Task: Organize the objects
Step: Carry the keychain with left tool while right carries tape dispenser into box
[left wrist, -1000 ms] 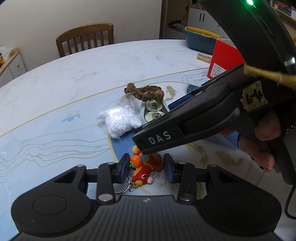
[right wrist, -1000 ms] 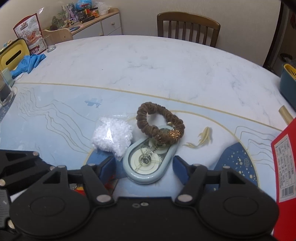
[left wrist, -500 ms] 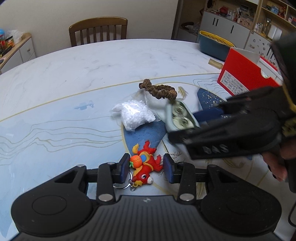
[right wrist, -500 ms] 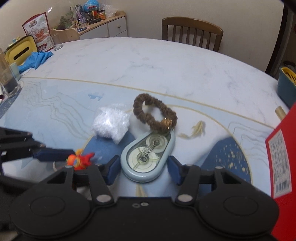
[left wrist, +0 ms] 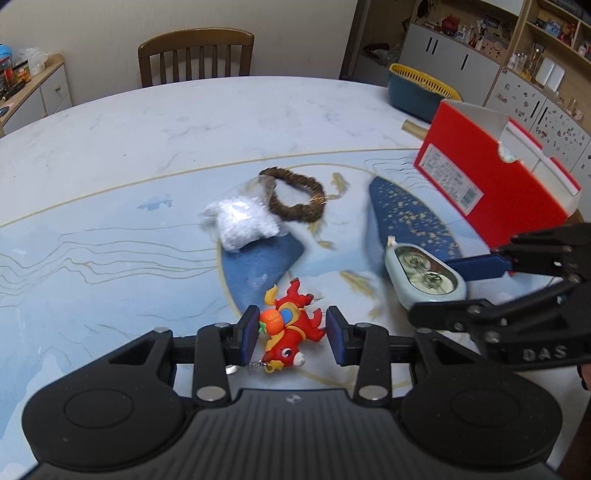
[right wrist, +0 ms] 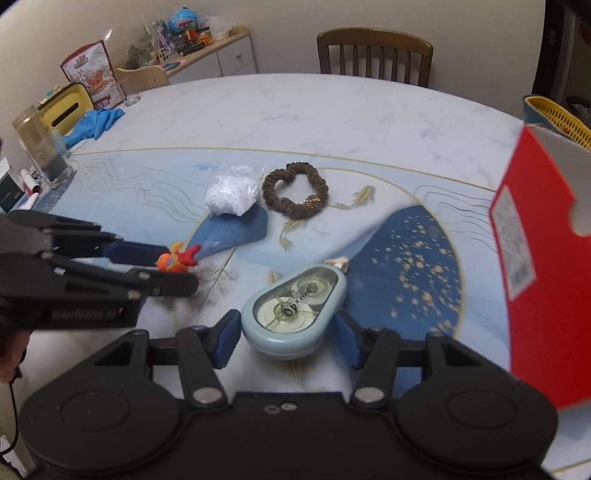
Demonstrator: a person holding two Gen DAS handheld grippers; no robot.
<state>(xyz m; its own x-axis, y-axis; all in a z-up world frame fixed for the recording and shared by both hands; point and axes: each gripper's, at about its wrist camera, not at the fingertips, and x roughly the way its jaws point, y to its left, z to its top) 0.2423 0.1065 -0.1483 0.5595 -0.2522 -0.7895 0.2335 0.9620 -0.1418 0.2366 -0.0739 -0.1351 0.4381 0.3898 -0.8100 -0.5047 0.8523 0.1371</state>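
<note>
From the left wrist, the left gripper (left wrist: 290, 334) pinches the red fish keychain (left wrist: 290, 334); the red box (left wrist: 491, 177) sits off to its right. From the right wrist, the right gripper (right wrist: 290, 336) clamps the tape dispenser (right wrist: 295, 310), long axis angled toward the box, nearer this hand.

Pretty clearly someone's home dining room: big round marble-look bench (left wrist: 184, 122) with a wooden dining chair (left wrist: 195, 55) pushed up to it, a sideboard (right wrist: 207, 55) piled with toys and snacks, and wall shelves (left wrist: 517, 33) crammed with knick-knacks.
</note>
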